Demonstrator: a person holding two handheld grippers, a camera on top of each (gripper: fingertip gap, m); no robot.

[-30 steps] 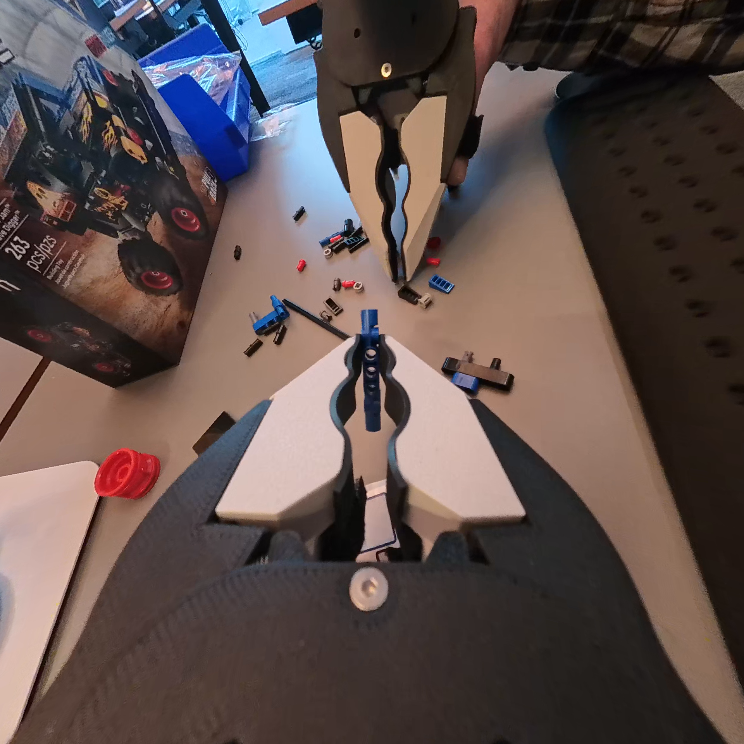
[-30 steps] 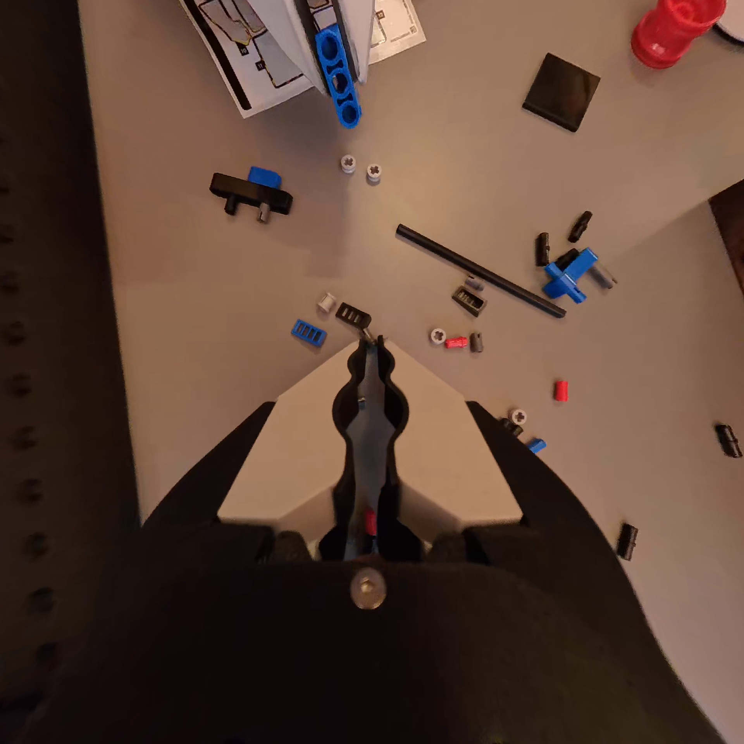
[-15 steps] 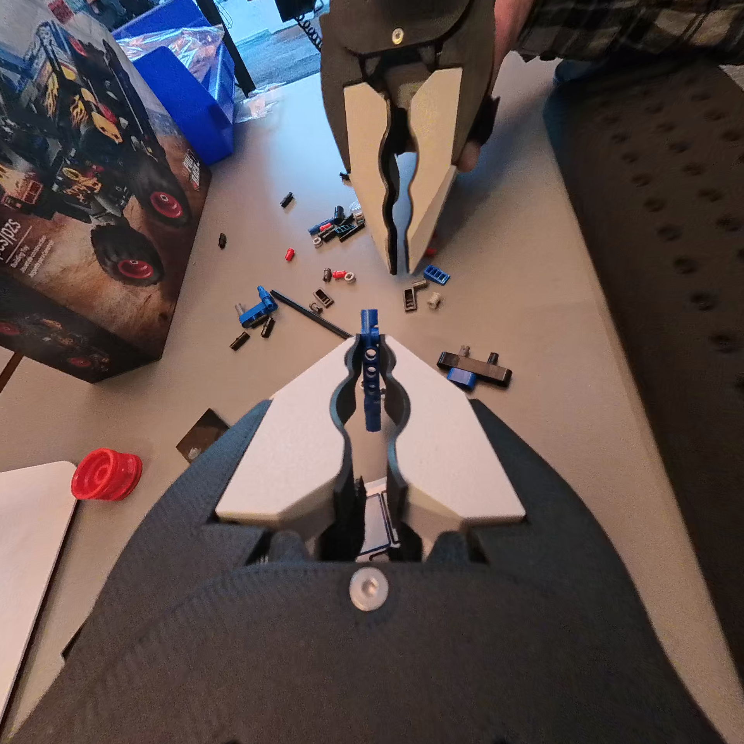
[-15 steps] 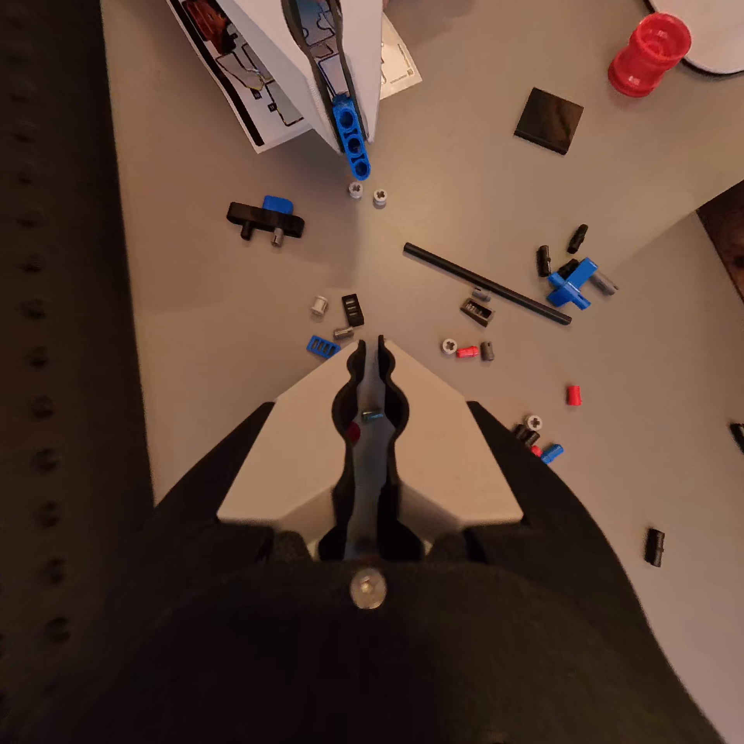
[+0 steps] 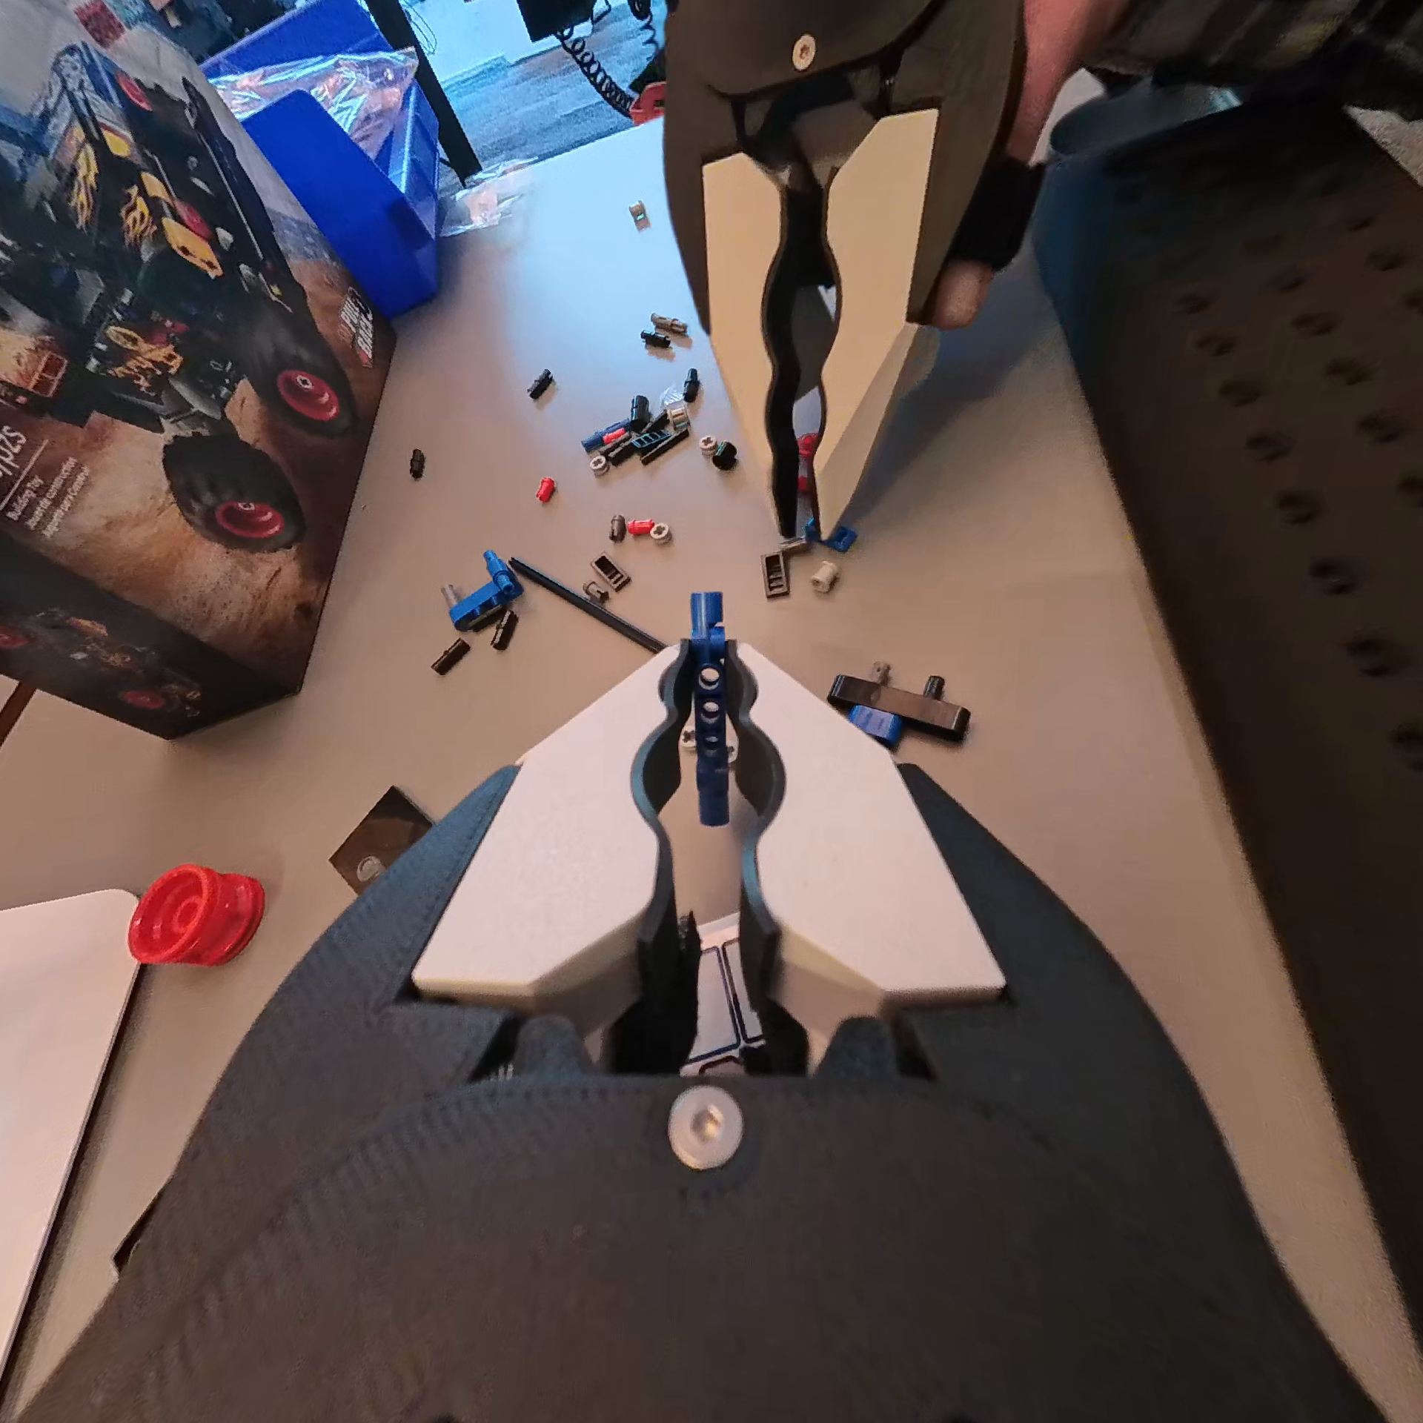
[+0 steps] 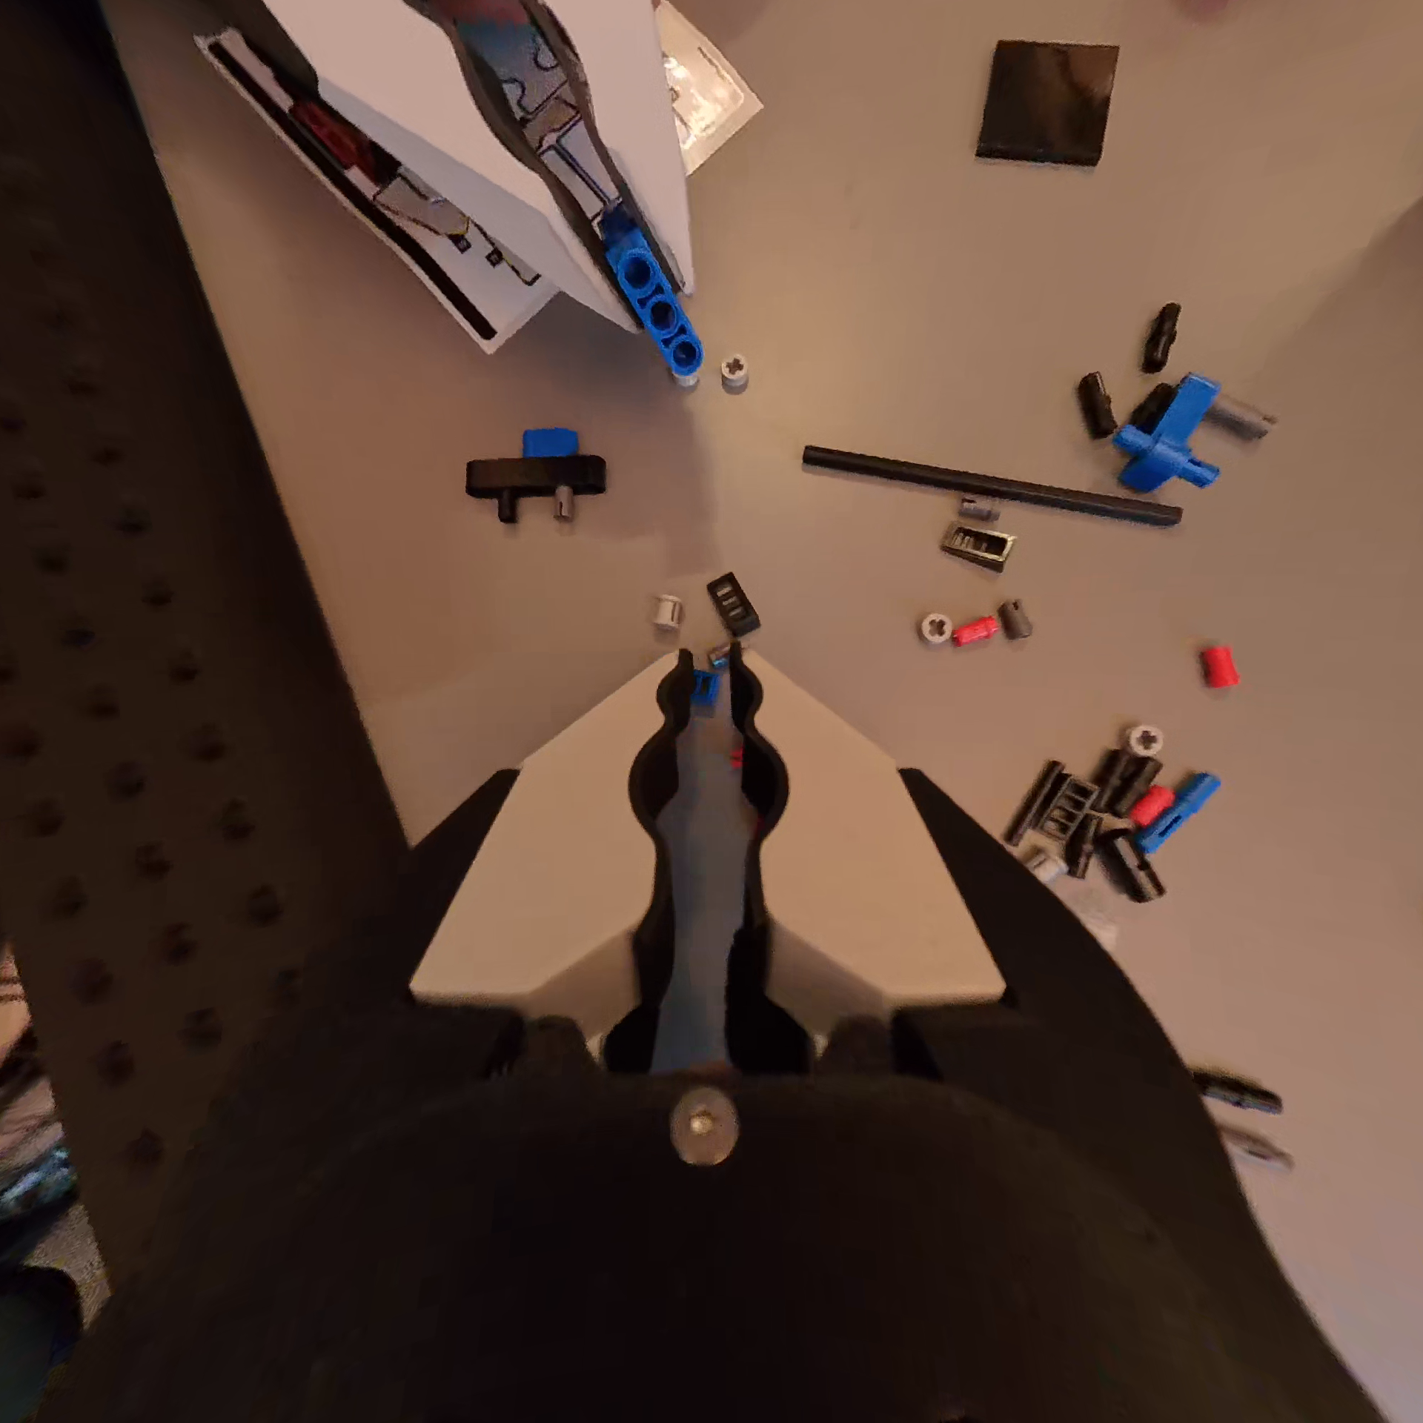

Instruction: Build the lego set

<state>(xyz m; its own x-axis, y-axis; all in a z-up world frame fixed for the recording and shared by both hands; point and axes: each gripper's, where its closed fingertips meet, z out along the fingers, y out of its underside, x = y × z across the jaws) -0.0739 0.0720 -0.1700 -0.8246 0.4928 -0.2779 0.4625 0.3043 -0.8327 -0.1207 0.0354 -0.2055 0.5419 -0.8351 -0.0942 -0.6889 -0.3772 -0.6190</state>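
Left wrist view: left claw [image 5: 707, 654] is clamping a blue holed plastic beam [image 5: 709, 720] above the grey tabletop [image 5: 993, 616]; printed cardboard set box [image 5: 154, 400] and blue plastic bin [image 5: 346, 200], contents unclear, are showing only here.

Right wrist view: right claw [image 6: 707, 658], slightly parted, is straddling a small blue grille tile [image 6: 704, 684]; instruction sheet [image 6: 400, 192] is lying beyond.

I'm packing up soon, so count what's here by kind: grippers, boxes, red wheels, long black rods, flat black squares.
Grippers: 2
Boxes: 1
Red wheels: 1
Long black rods: 1
Flat black squares: 1
Total: 6
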